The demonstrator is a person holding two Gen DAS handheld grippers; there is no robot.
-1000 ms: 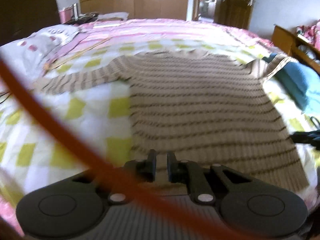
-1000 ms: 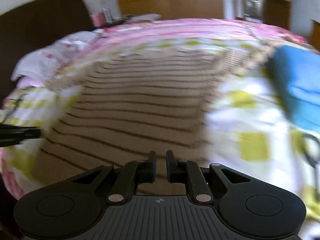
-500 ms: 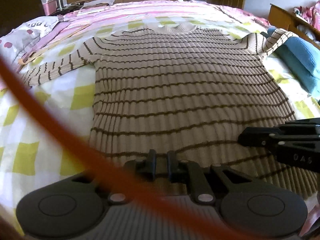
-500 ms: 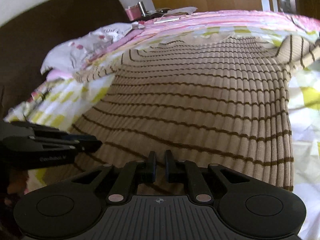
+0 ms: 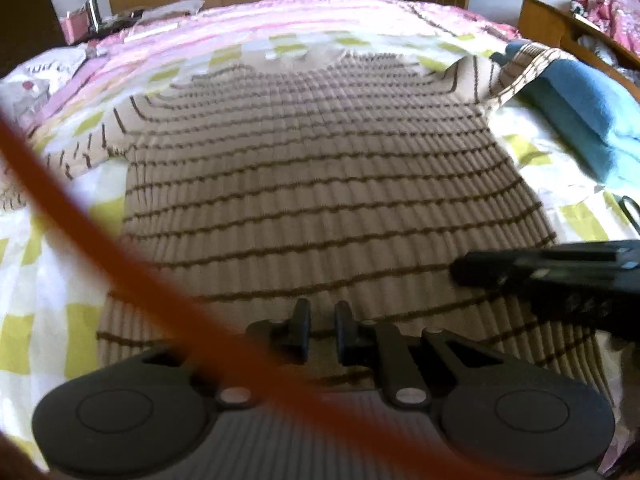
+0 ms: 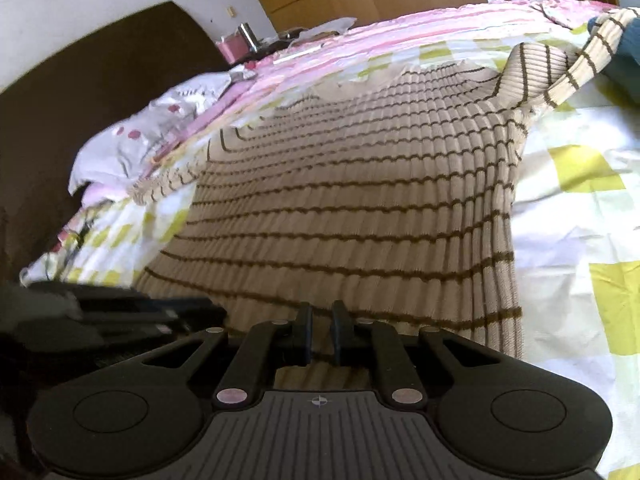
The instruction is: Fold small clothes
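Observation:
A beige ribbed sweater (image 5: 320,184) with thin brown stripes lies front-up on the bed, its hem toward me. My left gripper (image 5: 322,312) sits at the hem left of centre, jaws nearly together with hem fabric between them. My right gripper (image 6: 319,312) is at the hem further right; its jaws are opening slightly, with fabric still pinched between the pads. Each gripper shows in the other's view: the right gripper (image 5: 456,270) at the right side, the left gripper (image 6: 216,314) at the lower left. One sleeve (image 5: 528,64) is draped over a blue cloth.
A folded blue cloth (image 5: 580,108) lies on the bed to the right of the sweater. An orange cable (image 5: 80,232) crosses close to the left camera. A pillow (image 6: 132,148) and a dark headboard (image 6: 80,100) are at the left, and wooden furniture (image 5: 548,20) at the far right.
Both grippers have sunk and drawn nearer each other along the hem; the right one has come into the left view. The sweater body now looks flatter and stretched.

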